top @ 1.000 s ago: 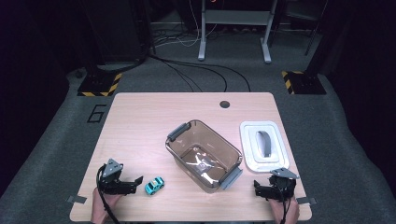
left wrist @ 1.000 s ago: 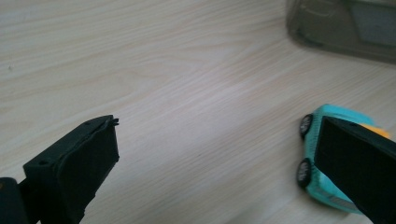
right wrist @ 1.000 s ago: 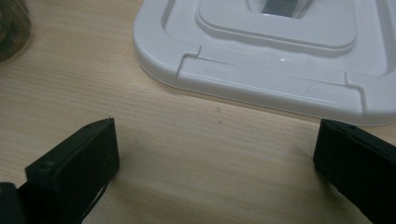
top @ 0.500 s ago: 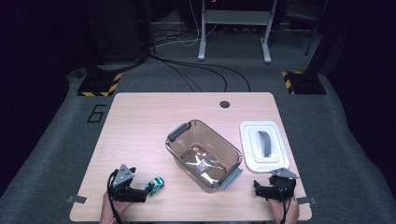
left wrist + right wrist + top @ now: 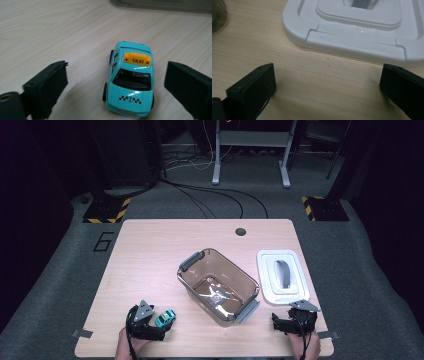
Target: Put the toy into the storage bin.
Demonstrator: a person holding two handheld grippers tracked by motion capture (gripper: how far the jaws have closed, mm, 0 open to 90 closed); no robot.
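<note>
A small teal toy taxi [image 5: 165,318] with a yellow roof sign stands on the wooden table near its front left. In the left gripper view the taxi [image 5: 131,82] sits between my left gripper's [image 5: 116,68] black jaws, which have just been closing on it, with a gap still on each side. From above, the left gripper [image 5: 158,325] is at the taxi's near side. My right gripper [image 5: 286,321] rests at the front right, open, its jaws [image 5: 327,72] over bare wood just short of a white lid [image 5: 362,37].
A clear brownish bin [image 5: 240,272] with grey handles stands at mid-table, right of the taxi. The white lid [image 5: 267,270] with a grey handle lies to the bin's right. The table [image 5: 150,260] has a cable hole [image 5: 240,231] at the back.
My left gripper has moved right and down toward the taxi, which now sits between its jaws. The right gripper has kept still.
</note>
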